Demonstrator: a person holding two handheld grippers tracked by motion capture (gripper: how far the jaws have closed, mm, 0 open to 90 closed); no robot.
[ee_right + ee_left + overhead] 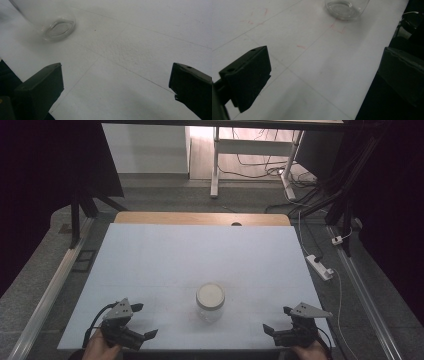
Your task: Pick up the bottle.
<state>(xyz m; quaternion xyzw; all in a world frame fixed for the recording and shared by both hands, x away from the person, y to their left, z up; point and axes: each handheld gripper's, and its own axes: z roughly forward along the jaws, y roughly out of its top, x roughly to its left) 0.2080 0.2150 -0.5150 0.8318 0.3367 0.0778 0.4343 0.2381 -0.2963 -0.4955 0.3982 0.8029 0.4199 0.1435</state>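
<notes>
High view: round clear glass jar (210, 302) w/ lid; left tool (141, 321), right tool (277, 319) spread.

The glass jar (210, 306) is clear and colourless, capped by a cream-white lid (210, 293). It stands on a pale blue-white tabletop (165, 260) crossed by thin grey pencil lines and faint red marks (300, 46), with a light wood strip (200, 218) along its far edge. Both the left gripper (141, 321) and the right gripper (278, 319) are black, each topped by a grey plate.
</notes>
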